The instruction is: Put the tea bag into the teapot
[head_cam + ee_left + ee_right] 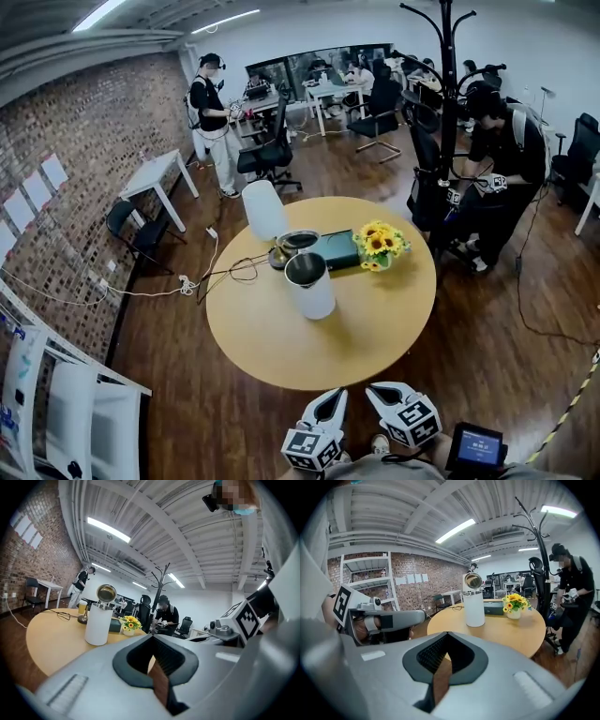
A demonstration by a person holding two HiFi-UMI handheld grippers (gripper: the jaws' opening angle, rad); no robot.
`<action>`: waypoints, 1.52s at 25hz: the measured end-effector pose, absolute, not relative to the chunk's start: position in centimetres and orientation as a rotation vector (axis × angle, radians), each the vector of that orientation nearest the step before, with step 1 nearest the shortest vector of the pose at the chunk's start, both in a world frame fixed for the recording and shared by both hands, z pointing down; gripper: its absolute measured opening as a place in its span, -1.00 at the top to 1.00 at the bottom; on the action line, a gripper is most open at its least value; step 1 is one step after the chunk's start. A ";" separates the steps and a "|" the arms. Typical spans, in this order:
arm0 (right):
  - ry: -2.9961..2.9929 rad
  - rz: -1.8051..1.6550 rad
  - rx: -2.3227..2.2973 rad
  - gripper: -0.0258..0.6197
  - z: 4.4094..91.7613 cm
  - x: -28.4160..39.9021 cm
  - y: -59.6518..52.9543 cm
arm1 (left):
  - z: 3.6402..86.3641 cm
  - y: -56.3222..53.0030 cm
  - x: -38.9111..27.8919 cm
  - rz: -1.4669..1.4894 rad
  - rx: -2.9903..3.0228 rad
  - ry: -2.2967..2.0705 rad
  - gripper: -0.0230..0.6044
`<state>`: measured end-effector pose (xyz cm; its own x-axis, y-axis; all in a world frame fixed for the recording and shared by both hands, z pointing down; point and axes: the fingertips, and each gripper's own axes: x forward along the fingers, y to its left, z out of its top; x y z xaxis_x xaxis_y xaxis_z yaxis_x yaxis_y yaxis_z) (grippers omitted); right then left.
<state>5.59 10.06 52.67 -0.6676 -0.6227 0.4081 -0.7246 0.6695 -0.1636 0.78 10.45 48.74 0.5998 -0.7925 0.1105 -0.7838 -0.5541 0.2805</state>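
Paper-light and limp, by judgement, and nowhere to be made out: no tea bag visible on the tabletop or in either gripper. If found, best taken by the tag or string, or pinched lightly at a top corner; likely to tear or crush under a hard squeeze.

White and cylindrical, lid tipped up and mouth open: probably the teapot, standing upright near the middle of the tabletop. Just behind the teapot, a dark flat box and a round metal-rimmed vessel. Behind and to its right, a small pot of sunflowers. Behind and to its left, loose cables trailing off the edge.

In front of the teapot, bare wood as far as the near rim, so ample room for an approach from above. Beyond that near rim, well apart from the teapot, left gripper and right gripper side by side, each with jaws pressed together on nothing. Worth minding on a reach across: the raised lid and the flowers.
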 end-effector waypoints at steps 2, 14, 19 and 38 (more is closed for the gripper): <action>-2.566 0.479 1.087 0.90 52.9 5.5 10.5 | 48.8 10.8 0.7 -0.034 2.533 -1.268 0.95; -2.565 0.496 1.170 0.90 52.9 5.1 11.6 | 48.5 11.7 0.6 0.013 2.577 -1.200 0.95; -2.569 0.469 1.182 0.90 52.8 4.9 11.3 | 48.4 11.3 0.5 -0.002 2.596 -1.195 0.95; -2.573 0.434 1.151 0.90 52.5 5.1 10.1 | 48.6 10.1 0.6 -0.034 2.569 -1.233 0.95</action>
<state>5.15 10.10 52.50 -0.6394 -0.6698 0.3775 -0.7565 0.6356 -0.1537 0.64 10.06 48.59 0.6329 -0.7672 0.1036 -0.7604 -0.5909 0.2694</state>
